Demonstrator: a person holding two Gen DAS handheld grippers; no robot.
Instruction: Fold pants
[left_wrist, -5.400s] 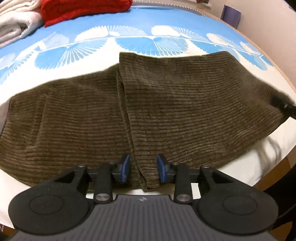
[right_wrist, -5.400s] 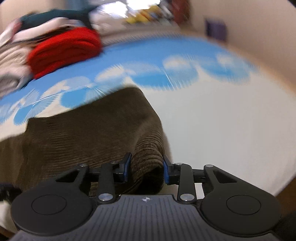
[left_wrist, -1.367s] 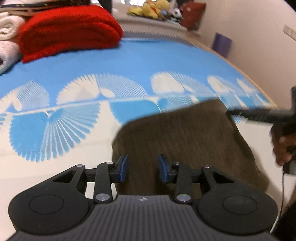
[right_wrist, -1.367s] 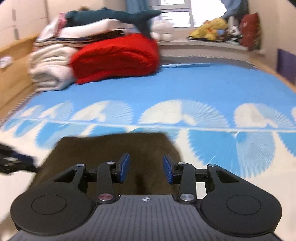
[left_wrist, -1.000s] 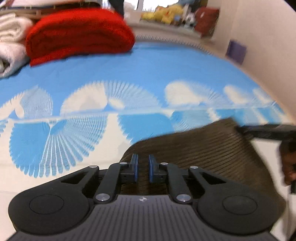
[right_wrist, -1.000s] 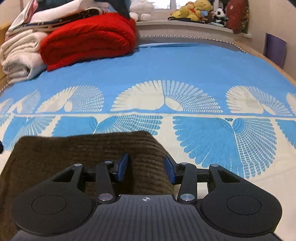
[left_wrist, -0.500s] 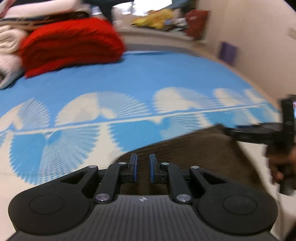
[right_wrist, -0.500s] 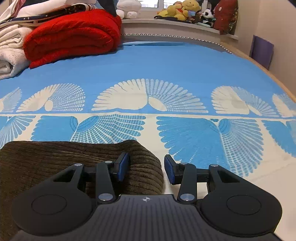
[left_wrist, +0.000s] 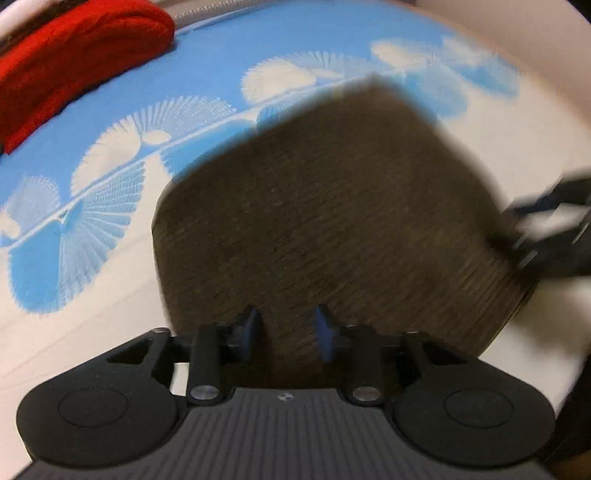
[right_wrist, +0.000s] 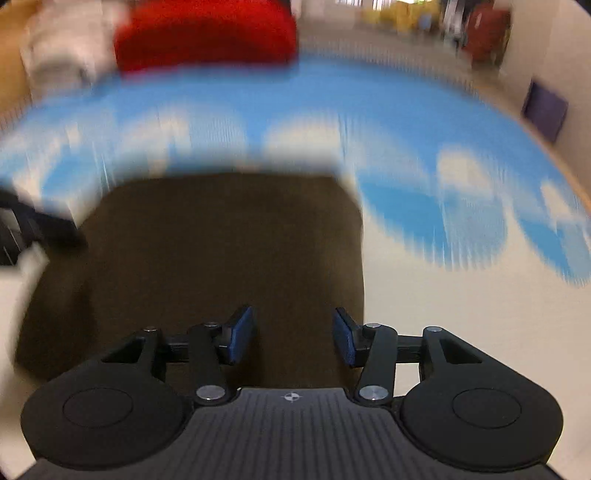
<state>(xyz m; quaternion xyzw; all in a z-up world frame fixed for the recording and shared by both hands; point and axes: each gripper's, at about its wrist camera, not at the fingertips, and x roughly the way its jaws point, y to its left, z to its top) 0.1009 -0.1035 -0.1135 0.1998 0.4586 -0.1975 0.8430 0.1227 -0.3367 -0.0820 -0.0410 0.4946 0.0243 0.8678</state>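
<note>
Pants (right_wrist: 221, 251) beneath right hand-held gripper (right_wrist: 293, 338)

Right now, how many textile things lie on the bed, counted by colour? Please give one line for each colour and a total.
Brown: 1, the folded pants
Red: 1, the folded blanket
White: 1, a pale pile beside the red one, too blurred to count its pieces
Total: 3

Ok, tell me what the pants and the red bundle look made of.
Pants: brown corduroy by the look, matte, with fine parallel ribs across the cloth. Red bundle: soft, thick fabric, perhaps fleece or knit; too blurred to say which.
</note>
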